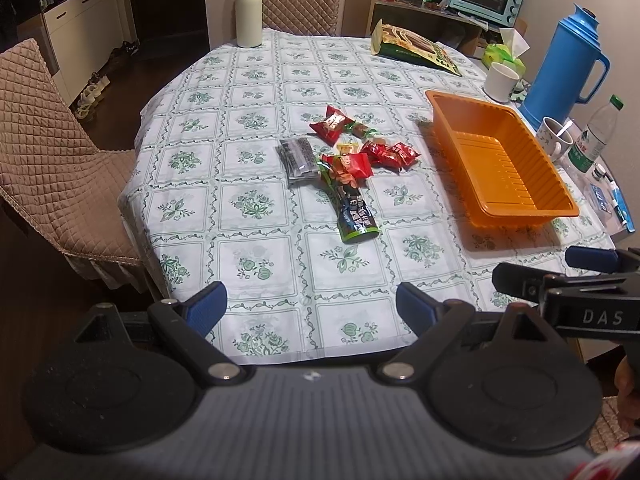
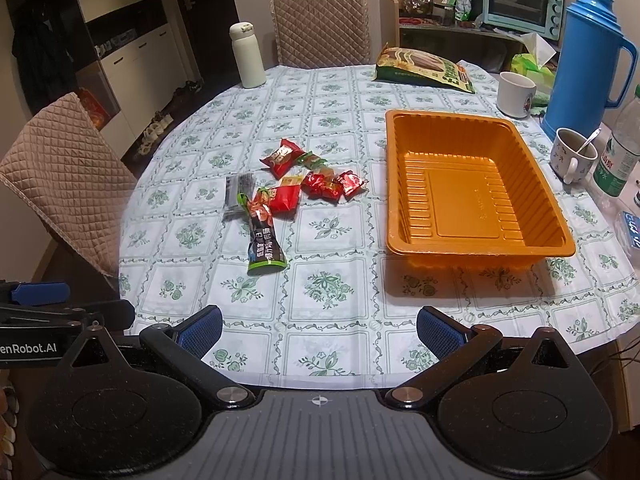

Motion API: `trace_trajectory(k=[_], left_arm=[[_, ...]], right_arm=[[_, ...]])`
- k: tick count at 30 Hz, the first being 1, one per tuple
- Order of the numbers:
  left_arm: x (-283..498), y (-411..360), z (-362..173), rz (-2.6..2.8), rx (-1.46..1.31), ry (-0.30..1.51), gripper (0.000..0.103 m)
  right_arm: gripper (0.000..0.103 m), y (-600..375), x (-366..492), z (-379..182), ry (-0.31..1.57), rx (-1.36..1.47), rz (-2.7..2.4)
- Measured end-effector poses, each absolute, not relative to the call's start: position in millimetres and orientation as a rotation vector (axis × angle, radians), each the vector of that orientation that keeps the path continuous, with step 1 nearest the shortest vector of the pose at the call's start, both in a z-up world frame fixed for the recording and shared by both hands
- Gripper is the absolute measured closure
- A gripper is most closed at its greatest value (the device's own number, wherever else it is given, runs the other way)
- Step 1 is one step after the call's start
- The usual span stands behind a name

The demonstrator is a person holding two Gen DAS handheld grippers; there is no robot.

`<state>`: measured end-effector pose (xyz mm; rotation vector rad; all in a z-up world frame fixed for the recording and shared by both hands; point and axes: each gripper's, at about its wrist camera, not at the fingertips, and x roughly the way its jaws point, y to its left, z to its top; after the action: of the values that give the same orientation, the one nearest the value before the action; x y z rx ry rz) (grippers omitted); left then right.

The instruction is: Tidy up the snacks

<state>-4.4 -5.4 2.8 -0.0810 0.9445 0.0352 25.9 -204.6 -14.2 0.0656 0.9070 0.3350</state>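
Note:
A heap of small snack packets lies mid-table: red packets (image 1: 332,124) (image 2: 282,157), a dark grey packet (image 1: 298,158) (image 2: 239,192) and a long green-black packet (image 1: 354,212) (image 2: 262,242). An empty orange plastic tray (image 1: 560,210) (image 2: 476,114) stands to their right. My left gripper (image 1: 312,306) is open and empty over the table's near edge. My right gripper (image 2: 320,332) is open and empty, also at the near edge; it shows at the right of the left wrist view (image 1: 580,276).
A white bottle (image 2: 247,56), a large snack bag (image 2: 424,68), a white cup (image 2: 516,94), a blue thermos (image 2: 592,60), a mug with a spoon (image 2: 574,154) and a water bottle (image 2: 620,152) stand around the table. Padded chairs (image 2: 68,168) stand left and behind.

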Motion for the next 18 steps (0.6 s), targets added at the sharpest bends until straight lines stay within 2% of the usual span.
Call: trace_trajectory(k=[18], left_arm=[[-4.2, -7.3, 3.9, 0.037, -0.081, 0.944, 0.012]], right_arm=[[0.0, -210.7, 25.5, -10.8, 0.899, 0.07, 0.337]])
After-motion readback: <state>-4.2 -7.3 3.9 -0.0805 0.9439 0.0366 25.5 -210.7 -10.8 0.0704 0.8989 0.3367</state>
